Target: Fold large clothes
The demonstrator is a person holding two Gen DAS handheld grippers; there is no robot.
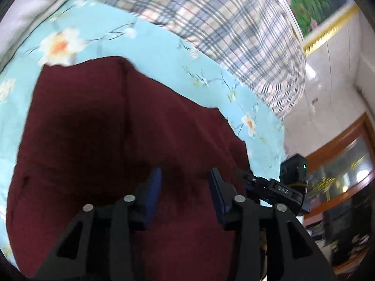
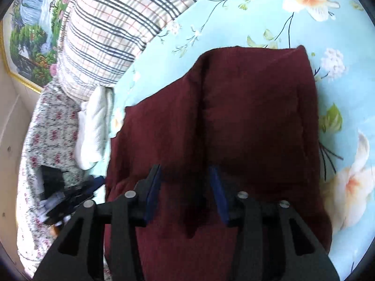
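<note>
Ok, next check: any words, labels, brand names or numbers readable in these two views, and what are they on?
"DAS", or something close to it: raised letters on the black body of the right tongs, seen from the left wrist; blurred, so uncertain.
No print shows on the maroon garment, plaid pillow, floral sheet or framed landscape picture.

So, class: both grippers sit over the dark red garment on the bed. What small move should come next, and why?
Probably lower both open grippers, left gripper and right gripper, onto the near edge of the dark red garment: neither holds cloth.
</note>
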